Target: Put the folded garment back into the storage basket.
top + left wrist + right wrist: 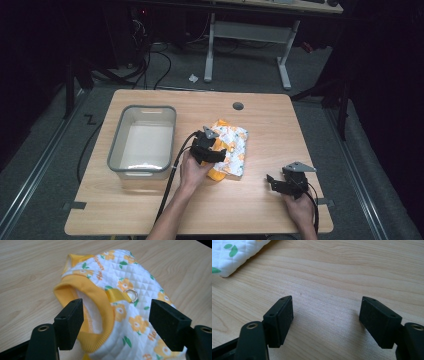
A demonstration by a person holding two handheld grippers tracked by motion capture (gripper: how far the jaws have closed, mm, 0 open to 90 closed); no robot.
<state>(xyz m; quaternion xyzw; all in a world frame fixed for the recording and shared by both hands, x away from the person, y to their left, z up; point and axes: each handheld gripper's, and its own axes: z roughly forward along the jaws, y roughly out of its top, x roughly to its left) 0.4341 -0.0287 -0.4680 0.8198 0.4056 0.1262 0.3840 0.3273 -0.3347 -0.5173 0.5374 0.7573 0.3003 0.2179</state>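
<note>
A small quilted white garment [233,147] with orange flowers and yellow ribbed trim lies at the middle of the wooden table [260,120]. My left gripper [214,151] hovers over its near-left end, open. In the left gripper view the garment [130,290] lies between and beyond the jaws, its yellow collar opening [87,305] by the left jaw and a metal ring [131,295] on a yellow strap farther on. My left gripper [116,322] holds nothing. My right gripper [275,182] rests open near the front right of the table; its view [327,320] has bare wood between the jaws and a garment corner [234,255] at top left.
A grey plastic bin [144,140] stands on the left part of the table, with nothing visible in it. A cable hole [238,106] sits near the far edge. Cables trail from both grippers toward the front edge. A desk frame [247,45] stands on the floor beyond.
</note>
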